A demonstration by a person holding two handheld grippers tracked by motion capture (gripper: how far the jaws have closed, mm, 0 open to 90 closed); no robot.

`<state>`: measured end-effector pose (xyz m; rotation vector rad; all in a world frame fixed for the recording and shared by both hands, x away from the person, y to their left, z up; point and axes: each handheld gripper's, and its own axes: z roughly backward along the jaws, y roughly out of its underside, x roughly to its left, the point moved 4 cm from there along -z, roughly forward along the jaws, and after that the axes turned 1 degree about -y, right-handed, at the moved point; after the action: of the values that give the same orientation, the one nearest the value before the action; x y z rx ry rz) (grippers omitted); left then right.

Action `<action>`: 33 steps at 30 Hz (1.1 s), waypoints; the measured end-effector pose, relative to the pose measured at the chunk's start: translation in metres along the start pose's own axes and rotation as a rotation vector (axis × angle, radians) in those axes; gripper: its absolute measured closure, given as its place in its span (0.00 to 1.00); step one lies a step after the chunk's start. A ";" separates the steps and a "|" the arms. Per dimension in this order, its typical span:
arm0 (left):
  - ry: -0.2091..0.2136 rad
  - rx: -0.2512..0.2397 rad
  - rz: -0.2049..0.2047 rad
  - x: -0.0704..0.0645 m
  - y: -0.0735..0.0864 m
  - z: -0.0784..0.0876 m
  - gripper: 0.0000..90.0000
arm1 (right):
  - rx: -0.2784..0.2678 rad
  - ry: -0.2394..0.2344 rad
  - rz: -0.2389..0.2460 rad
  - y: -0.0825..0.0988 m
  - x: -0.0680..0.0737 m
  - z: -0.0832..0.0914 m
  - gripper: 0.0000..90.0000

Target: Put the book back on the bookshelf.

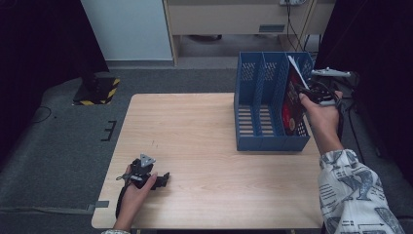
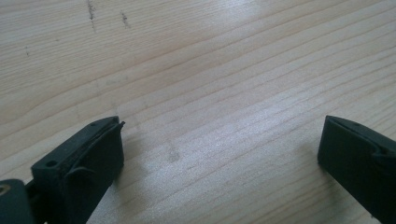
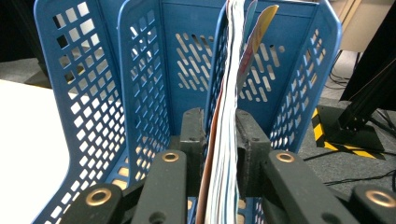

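Your left tool [image 1: 163, 179] lies low on the near left part of the pale wood-grain desk [image 1: 204, 146], gripped by your left hand [image 1: 139, 187], with its grey three-cornered plate on top. In the left gripper view its two black jaws stand wide apart with only bare desk between them.

Farther off, on the right side of the desk, stands the blue perforated plastic file rack [image 1: 263, 105] with three upright compartments. Your right hand [image 1: 319, 114], coming out of a patterned white sleeve [image 1: 355, 195], holds the right tool [image 1: 298, 90] at the rack's rightmost compartment. Between its jaws is a thin magazine with a red cover [image 1: 292, 102], standing on edge inside that rightmost compartment and leaning a little, its top corner rising above the rack's rim.

In the right gripper view the magazine's stacked page edges [image 3: 226, 140] run straight up between the two black jaws, and both jaws sit against its sides, so the tool is clamped on the magazine, though not tightly squeezed. The other two compartments, toward the desk's middle, hold nothing.

Beyond the desk lies grey carpet, with a black stand base edged in yellow-and-black hazard tape [image 1: 97, 91] at the far left.
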<state>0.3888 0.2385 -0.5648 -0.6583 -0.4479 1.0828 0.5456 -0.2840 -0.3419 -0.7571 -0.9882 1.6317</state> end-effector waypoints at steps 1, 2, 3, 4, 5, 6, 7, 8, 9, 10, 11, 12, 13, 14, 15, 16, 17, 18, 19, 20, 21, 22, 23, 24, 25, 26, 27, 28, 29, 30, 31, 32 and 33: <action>0.001 0.000 -0.001 0.000 0.000 0.000 0.00 | 0.003 -0.011 -0.001 -0.001 0.001 -0.001 0.86; 0.001 0.000 -0.001 0.000 0.000 0.000 0.00 | 0.006 -0.017 -0.002 -0.002 0.001 -0.001 0.87; 0.001 0.000 -0.002 0.000 0.000 0.000 0.00 | 0.010 -0.021 -0.001 -0.002 0.001 -0.002 0.87; 0.001 0.000 -0.002 0.000 0.000 0.000 0.00 | 0.016 -0.018 -0.001 -0.003 0.001 -0.003 0.88; 0.001 0.000 -0.002 0.000 0.000 0.000 0.00 | 0.020 -0.019 -0.001 -0.003 0.001 -0.003 0.89; 0.002 0.000 -0.002 0.000 0.000 0.000 0.00 | 0.019 -0.019 -0.003 -0.003 0.001 -0.004 0.91; 0.002 -0.001 -0.002 -0.001 0.000 0.000 0.00 | 0.020 -0.020 -0.005 -0.003 0.001 -0.004 0.92; 0.002 -0.001 -0.002 -0.001 0.000 0.000 0.00 | 0.020 -0.019 -0.005 -0.003 0.001 -0.004 0.94; 0.003 0.000 -0.002 -0.001 0.000 0.000 0.00 | 0.024 -0.016 -0.003 -0.003 0.000 -0.004 0.96; 0.003 0.000 -0.002 -0.001 0.000 0.000 0.00 | 0.022 -0.015 -0.008 -0.002 -0.001 -0.003 0.96; 0.003 0.000 -0.002 -0.001 0.000 0.000 0.00 | 0.020 -0.015 -0.011 -0.002 -0.002 -0.003 0.96; 0.004 0.000 -0.002 -0.001 0.000 0.000 0.00 | 0.018 -0.008 -0.013 -0.002 -0.002 -0.003 0.97; 0.004 0.000 -0.002 -0.001 0.000 0.000 0.00 | 0.017 -0.002 -0.010 -0.002 -0.003 -0.003 0.97; 0.004 0.000 -0.002 -0.001 0.000 0.000 0.00 | 0.013 0.003 -0.012 -0.003 -0.004 -0.003 0.97; 0.004 0.000 -0.003 -0.001 0.000 0.000 0.00 | 0.010 0.009 -0.011 -0.003 -0.004 -0.002 0.97; 0.004 0.000 -0.003 -0.001 0.000 0.000 0.00 | 0.008 0.014 -0.009 -0.003 -0.005 -0.002 0.97; 0.004 0.000 -0.003 -0.001 0.000 0.000 0.00 | 0.003 0.022 -0.011 -0.003 -0.006 -0.002 0.97; 0.004 0.000 -0.003 -0.001 0.000 0.000 0.00 | 0.001 0.027 -0.009 -0.003 -0.006 -0.002 0.97; 0.004 0.000 -0.003 -0.001 0.000 0.000 0.00 | -0.001 0.035 -0.009 -0.003 -0.007 -0.002 0.97; 0.004 0.000 -0.003 -0.001 0.000 0.000 0.00 | -0.003 0.039 -0.010 -0.004 -0.007 -0.002 0.97; 0.005 0.000 -0.003 -0.001 0.000 0.000 0.00 | -0.004 0.045 -0.012 -0.004 -0.008 -0.002 0.97; 0.005 0.001 -0.004 -0.001 0.000 0.000 0.00 | -0.006 0.052 -0.014 -0.004 -0.009 -0.003 0.97; 0.005 0.000 -0.002 -0.001 0.000 0.000 0.00 | -0.009 0.060 -0.015 -0.004 -0.010 -0.003 0.97; 0.005 0.000 -0.002 -0.001 0.000 0.000 0.00 | -0.011 0.065 -0.018 -0.005 -0.010 -0.004 0.97; 0.005 0.000 -0.002 -0.001 0.000 0.000 0.00 | -0.015 0.073 -0.016 -0.005 -0.011 -0.005 0.97; 0.005 0.000 -0.004 -0.001 0.000 0.000 0.00 | -0.017 0.081 -0.016 -0.006 -0.012 -0.005 0.97; 0.005 0.001 -0.004 -0.001 0.000 0.000 0.00 | -0.019 0.086 -0.020 -0.007 -0.013 -0.006 0.97; 0.005 0.001 -0.005 -0.001 0.000 0.000 0.00 | -0.023 0.089 -0.019 -0.008 -0.014 -0.007 0.97; 0.005 0.001 -0.005 -0.001 0.000 0.000 0.00 | -0.025 0.096 -0.022 -0.009 -0.014 -0.007 0.97; 0.005 -0.003 0.000 -0.002 0.000 0.000 0.00 | -0.028 0.098 -0.020 -0.010 -0.015 -0.008 0.97; 0.005 -0.003 0.001 -0.002 0.000 0.000 0.00 | -0.026 0.105 -0.017 -0.012 -0.015 -0.009 0.97; 0.005 -0.003 0.001 -0.002 0.000 0.000 0.00 | -0.029 0.112 -0.018 -0.014 -0.015 -0.010 0.97; 0.006 -0.003 0.001 -0.002 0.000 0.000 0.00 | -0.028 0.120 -0.018 -0.015 -0.016 -0.011 0.97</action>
<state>0.3885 0.2367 -0.5649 -0.6644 -0.4446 1.0814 0.5657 -0.2948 -0.3333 -0.8529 -0.9309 1.5411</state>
